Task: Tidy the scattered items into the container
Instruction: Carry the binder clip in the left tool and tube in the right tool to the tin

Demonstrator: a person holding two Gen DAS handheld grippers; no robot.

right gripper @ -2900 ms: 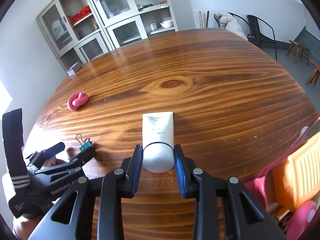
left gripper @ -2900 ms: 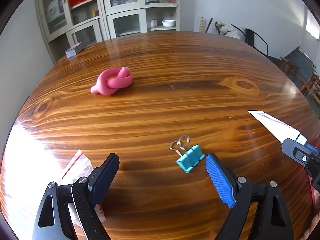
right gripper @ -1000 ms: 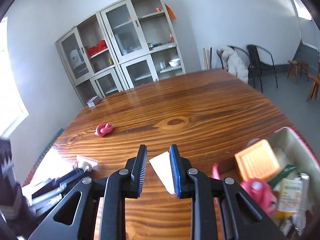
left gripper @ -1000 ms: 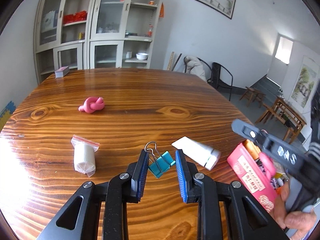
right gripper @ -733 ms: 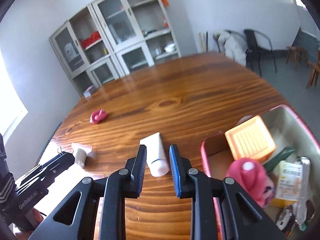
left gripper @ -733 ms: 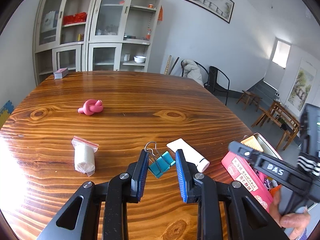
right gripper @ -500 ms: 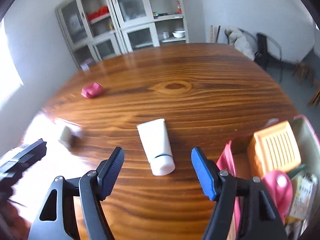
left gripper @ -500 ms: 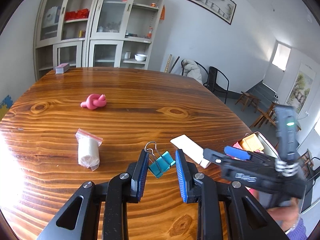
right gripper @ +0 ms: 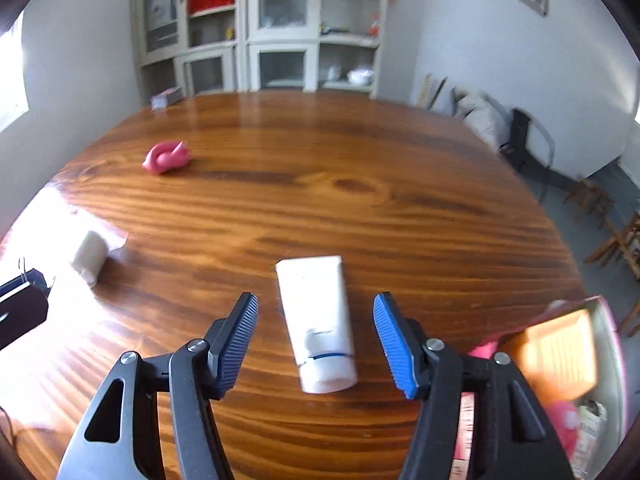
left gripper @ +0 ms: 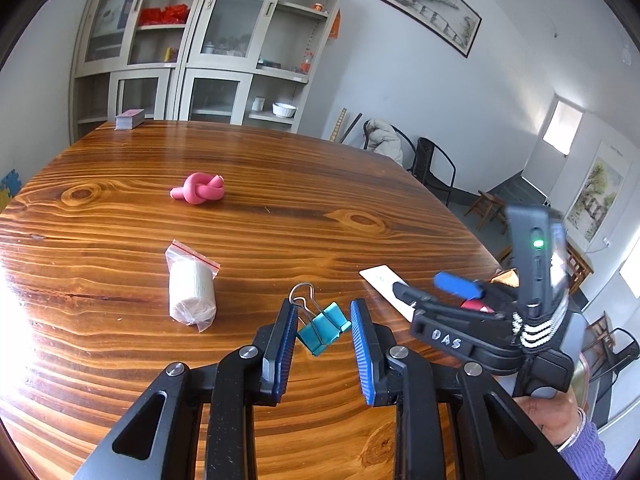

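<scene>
Still loose on the table (right gripper: 360,152), left to right: a bagged white roll (left gripper: 191,292), a pink knot (left gripper: 199,189) and a white tube (right gripper: 318,322). The left gripper (left gripper: 323,330) pinches a teal binder clip (left gripper: 322,328). The right gripper (right gripper: 316,340), jaws closing, straddles the tube without touching (several things already fill the container (right gripper: 608,344) far right).
</scene>
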